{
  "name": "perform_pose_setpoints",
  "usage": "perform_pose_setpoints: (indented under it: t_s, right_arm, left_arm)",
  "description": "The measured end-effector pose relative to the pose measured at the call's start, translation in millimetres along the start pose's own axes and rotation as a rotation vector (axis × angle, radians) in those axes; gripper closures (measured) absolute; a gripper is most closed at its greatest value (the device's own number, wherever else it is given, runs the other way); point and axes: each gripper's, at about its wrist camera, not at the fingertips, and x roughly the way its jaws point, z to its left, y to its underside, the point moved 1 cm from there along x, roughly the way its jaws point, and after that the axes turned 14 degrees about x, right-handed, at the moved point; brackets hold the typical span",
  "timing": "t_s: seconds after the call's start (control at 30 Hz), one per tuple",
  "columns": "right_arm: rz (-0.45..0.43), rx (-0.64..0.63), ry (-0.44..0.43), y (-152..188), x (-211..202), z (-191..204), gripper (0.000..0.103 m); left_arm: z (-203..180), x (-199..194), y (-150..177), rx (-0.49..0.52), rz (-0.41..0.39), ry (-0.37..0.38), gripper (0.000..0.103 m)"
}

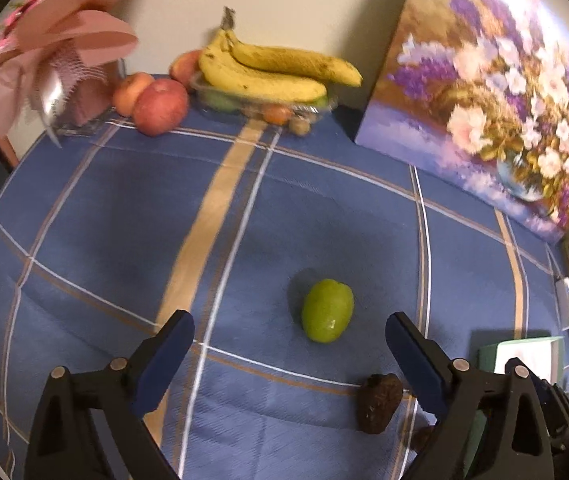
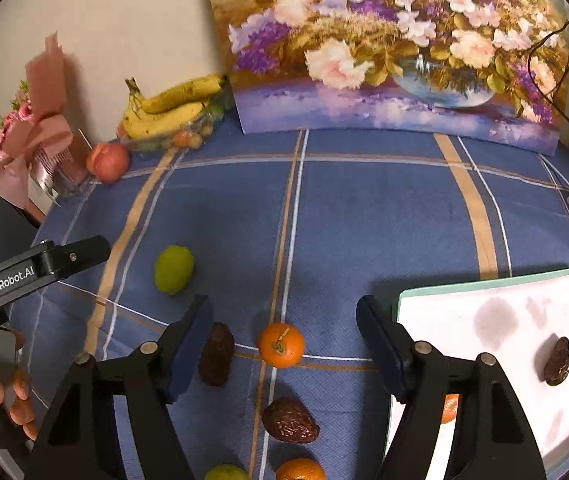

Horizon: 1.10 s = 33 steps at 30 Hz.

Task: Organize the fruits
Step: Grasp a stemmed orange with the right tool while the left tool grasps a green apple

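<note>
- we are bringing the left claw (image 1: 290,354) down over the green fruit (image 1: 327,310), which is lying just ahead of its tips and a little toward its right finger; its jaws are standing wide apart with nothing between them.
- to do this well, we are judging that the claw wants centring on the fruit before any squeeze, since a round fruit will likely roll off a lopsided pinch.
- the right claw (image 2: 284,322) is also released and gripping nothing; the small orange (image 2: 281,345) is sitting between its fingers but untouched, with a dark wrinkled fruit (image 2: 216,354) just beside its left finger.
- the white tray (image 2: 444,300) is lying just to the right of the right claw, one dark fruit (image 2: 557,361) already resting in it.
- the table is wearing a blue checked cloth (image 1: 324,220), soft and slightly creased.
- far ahead of both claws, bananas (image 1: 276,68) and apples (image 1: 160,106) are sitting by the wall, with a flower painting (image 2: 384,40) leaning there and a pink bouquet (image 1: 56,40) at the left.
</note>
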Motion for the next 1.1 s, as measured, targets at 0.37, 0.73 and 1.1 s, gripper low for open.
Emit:
perform_pose_setpoints:
  t_s: [0.37, 0.73, 1.1]
  right_arm:
    - [0.137, 0.005, 0.055, 19, 51, -9, 0.042]
    - [0.153, -0.028, 0.048, 20, 56, 0, 0.061]
    - [0.138, -0.037, 0.034, 18, 37, 0, 0.066]
  left_arm:
    - [-24, 47, -6, 0.081, 0.051, -0.009, 0.015]
    - [-24, 64, -7, 0.077, 0.075, 0.007, 0.056]
    - [-26, 43, -3, 0.015, 0.08, 0.028, 0.061]
